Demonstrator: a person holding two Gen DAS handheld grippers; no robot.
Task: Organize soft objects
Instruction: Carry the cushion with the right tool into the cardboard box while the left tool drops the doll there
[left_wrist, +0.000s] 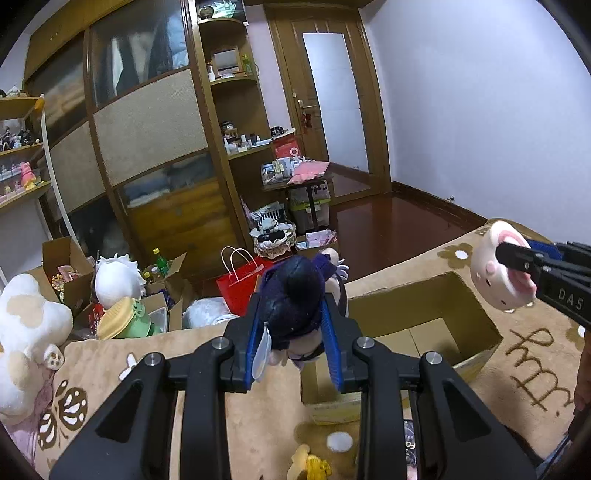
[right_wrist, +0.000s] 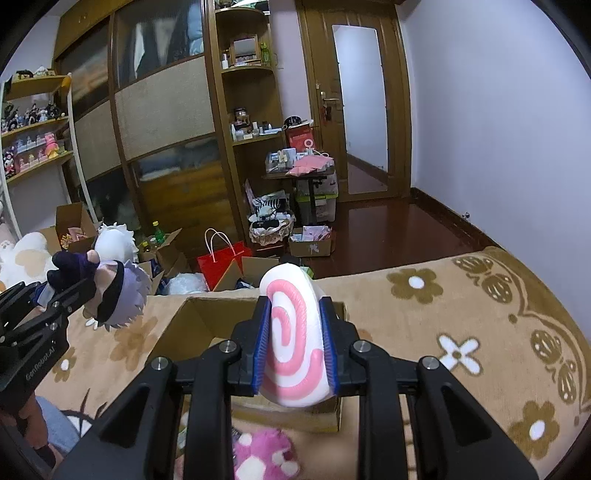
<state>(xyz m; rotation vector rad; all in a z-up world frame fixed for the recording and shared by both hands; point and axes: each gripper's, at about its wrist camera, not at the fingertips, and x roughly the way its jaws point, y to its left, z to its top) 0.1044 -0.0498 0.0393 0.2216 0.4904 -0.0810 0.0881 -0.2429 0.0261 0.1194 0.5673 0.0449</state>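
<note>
Dim, even indoor light in both wrist views, slightly cool on the pale wall (left_wrist: 480, 110) right of the wooden door (left_wrist: 332, 103). Brightest at the door's frosted glass panel, glowing softly from behind. Faint sheen on the dark red floor (right_wrist: 388, 229) below the door. Deep shade in the wardrobe (left_wrist: 147, 147) left of the door, detail there muddy. Soft shadow inside the cardboard box (left_wrist: 424, 314), well in front of the door. Strong fisheye bending: door frame and shelves bowed, black vignette at all corners. Nearest gripper arms slightly soft; distant shelf figures small and grainy. No motion blur to speak of.
</note>
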